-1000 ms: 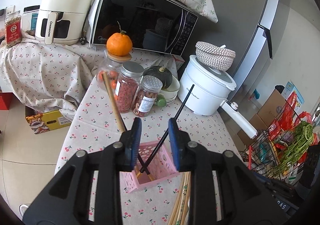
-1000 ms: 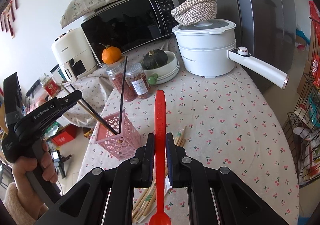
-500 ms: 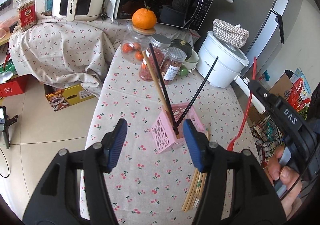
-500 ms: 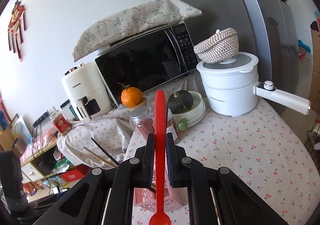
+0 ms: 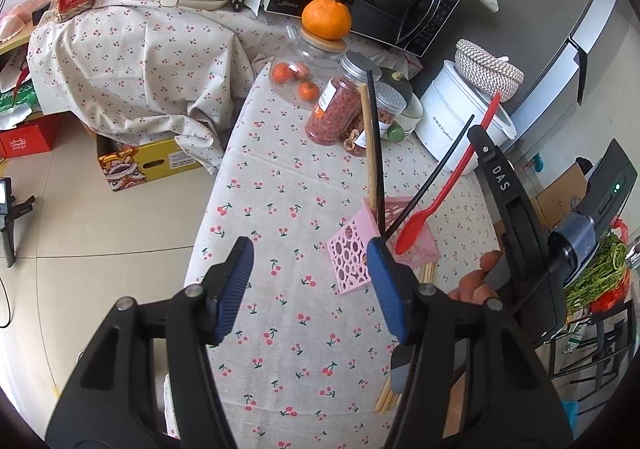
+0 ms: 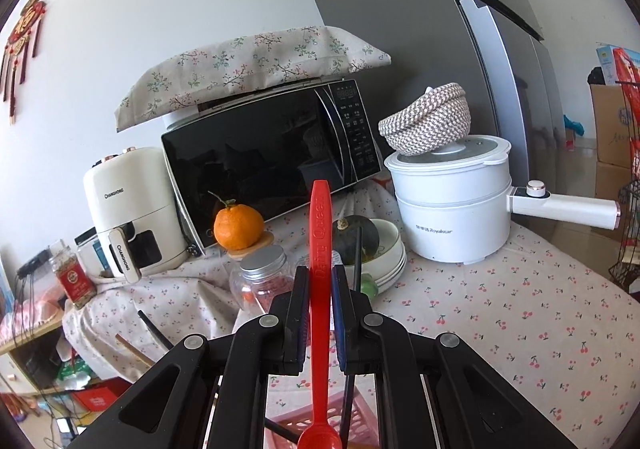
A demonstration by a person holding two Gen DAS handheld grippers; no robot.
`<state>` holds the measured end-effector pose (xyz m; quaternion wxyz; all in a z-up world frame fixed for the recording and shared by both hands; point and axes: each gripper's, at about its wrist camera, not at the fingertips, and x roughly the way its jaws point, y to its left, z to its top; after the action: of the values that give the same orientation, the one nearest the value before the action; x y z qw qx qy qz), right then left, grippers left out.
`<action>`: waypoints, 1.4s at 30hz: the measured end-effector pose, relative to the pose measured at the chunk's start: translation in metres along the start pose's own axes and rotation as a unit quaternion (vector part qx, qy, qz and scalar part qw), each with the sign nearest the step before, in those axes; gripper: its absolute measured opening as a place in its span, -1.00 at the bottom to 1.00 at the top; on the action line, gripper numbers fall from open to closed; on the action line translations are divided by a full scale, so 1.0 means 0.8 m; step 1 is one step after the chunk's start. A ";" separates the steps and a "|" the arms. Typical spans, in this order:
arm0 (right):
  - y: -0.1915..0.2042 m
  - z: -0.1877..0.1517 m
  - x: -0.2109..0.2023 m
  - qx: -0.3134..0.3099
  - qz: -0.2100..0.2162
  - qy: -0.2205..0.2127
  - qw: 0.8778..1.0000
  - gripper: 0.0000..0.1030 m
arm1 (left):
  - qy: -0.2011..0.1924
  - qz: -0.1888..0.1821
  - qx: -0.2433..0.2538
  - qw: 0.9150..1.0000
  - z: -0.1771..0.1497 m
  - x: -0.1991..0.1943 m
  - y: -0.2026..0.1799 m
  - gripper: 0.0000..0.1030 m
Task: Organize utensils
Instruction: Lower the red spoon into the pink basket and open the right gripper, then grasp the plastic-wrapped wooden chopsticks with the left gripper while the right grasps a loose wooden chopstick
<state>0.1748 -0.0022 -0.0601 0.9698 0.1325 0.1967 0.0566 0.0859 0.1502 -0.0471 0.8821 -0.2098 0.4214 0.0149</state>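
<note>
Your right gripper [image 6: 320, 291] is clamping the flat handle of a long red plastic spoon [image 5: 436, 197], its pads pressing on both sides. The spoon is hanging bowl-down, and its bowl is sitting just over the open top of the pink perforated plastic utensil basket [image 5: 350, 255], which is standing on the cherry-print cloth-covered surface [image 5: 280, 209].

Your left gripper [image 5: 310, 273] is hovering with its blue-padded jaws apart and nothing between them, just in front of the basket. Two black chopsticks [image 5: 376, 153] and a pale wooden chopstick [image 5: 368, 145] are leaning inside the basket. More wooden chopsticks [image 5: 386, 399] are lying flat on the surface beside the basket, partly hidden behind your left gripper.

Your hand [image 5: 474, 281] is gripping the handle of the right gripper at the right edge of the left wrist view.
</note>
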 end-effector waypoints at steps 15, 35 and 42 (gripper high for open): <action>-0.034 0.010 -0.033 0.015 0.020 0.085 0.996 -0.13 | 0.022 -0.001 0.021 1.000 -0.009 0.006 -0.015 0.25; -0.164 -0.011 -0.067 -0.023 -0.086 0.286 0.954 0.55 | 0.099 -0.005 0.098 0.990 -0.049 0.036 -0.075 0.59; -0.199 -0.057 -0.040 -0.004 -0.096 0.383 0.919 0.58 | 0.132 0.006 0.115 0.985 -0.064 0.053 -0.082 0.59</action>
<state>0.1366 -0.1491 -0.1330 0.8217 0.0774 0.5646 0.0109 0.0889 0.0645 -0.0835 0.8370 -0.1040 0.5342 -0.0562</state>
